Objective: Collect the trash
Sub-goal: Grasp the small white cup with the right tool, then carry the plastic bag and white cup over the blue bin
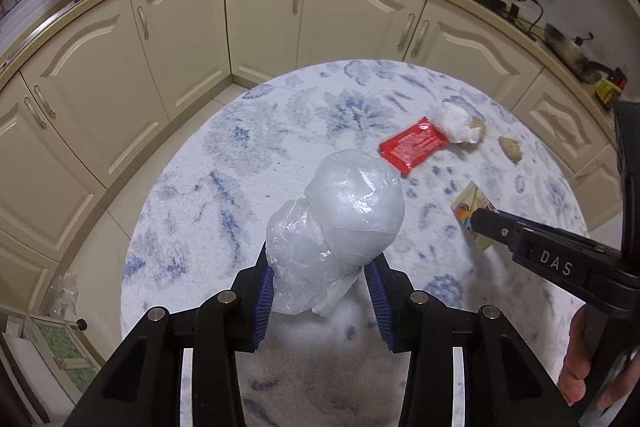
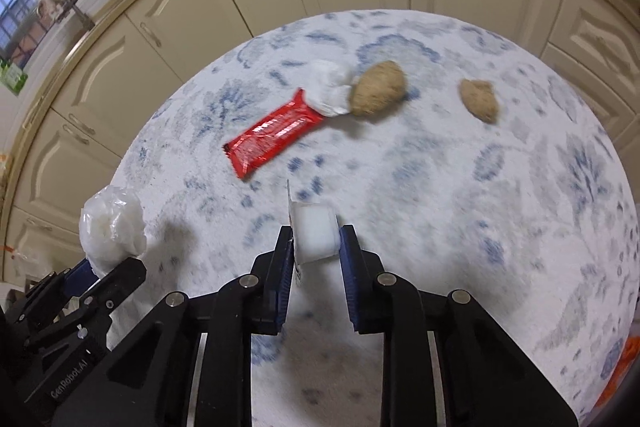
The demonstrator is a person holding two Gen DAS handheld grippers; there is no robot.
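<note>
So far | left gripper (image 1: 318, 291) clamped on crumpled plastic bag (image 1: 340, 223) above rug (image 1: 240, 187) | right gripper (image 2: 316, 247) clamped on small carton (image 2: 314, 235) | left on rug: red wrapper (image 2: 274, 139), tissue (image 2: 330, 93), two brown lumps (image 2: 378, 89)

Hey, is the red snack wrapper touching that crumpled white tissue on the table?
Touching. In the right wrist view the red snack wrapper's upper end runs under the crumpled white tissue with no table showing between them; the left wrist view agrees.
</note>
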